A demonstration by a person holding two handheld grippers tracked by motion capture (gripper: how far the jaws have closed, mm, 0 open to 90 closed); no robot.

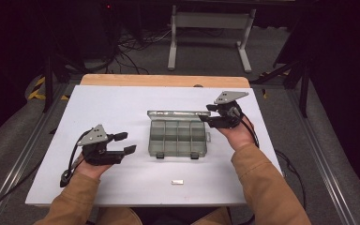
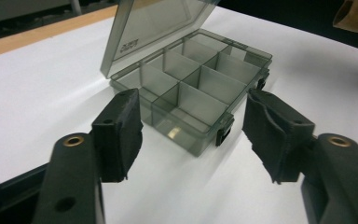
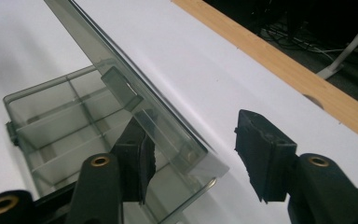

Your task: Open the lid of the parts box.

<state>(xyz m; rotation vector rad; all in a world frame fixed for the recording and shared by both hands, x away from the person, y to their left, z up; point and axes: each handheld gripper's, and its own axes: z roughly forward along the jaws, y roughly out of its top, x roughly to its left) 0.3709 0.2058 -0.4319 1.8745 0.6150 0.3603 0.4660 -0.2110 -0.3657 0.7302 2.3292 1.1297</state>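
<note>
A smoky clear compartment box (image 1: pixel 177 138) sits mid-table with its lid (image 1: pixel 178 114) raised upright at the back. Its several compartments (image 2: pixel 200 79) look empty. My left gripper (image 1: pixel 126 143) hovers to the left of the box, pointing at it, open with nothing between its fingers (image 2: pixel 193 121). My right gripper (image 1: pixel 205 113) is at the lid's right end. In the right gripper view the lid's corner (image 3: pixel 121 70) stands between the open jaws (image 3: pixel 191 126), close to the left pad, which I see through the plastic. The right pad (image 3: pixel 261 154) is well clear of it.
A small silvery piece (image 1: pixel 177 182) lies on the white tabletop (image 1: pixel 112 103) near the front edge. A wooden strip (image 1: pixel 164 80) runs along the table's far edge. Beyond it are floor cables and a white stand (image 1: pixel 211 21).
</note>
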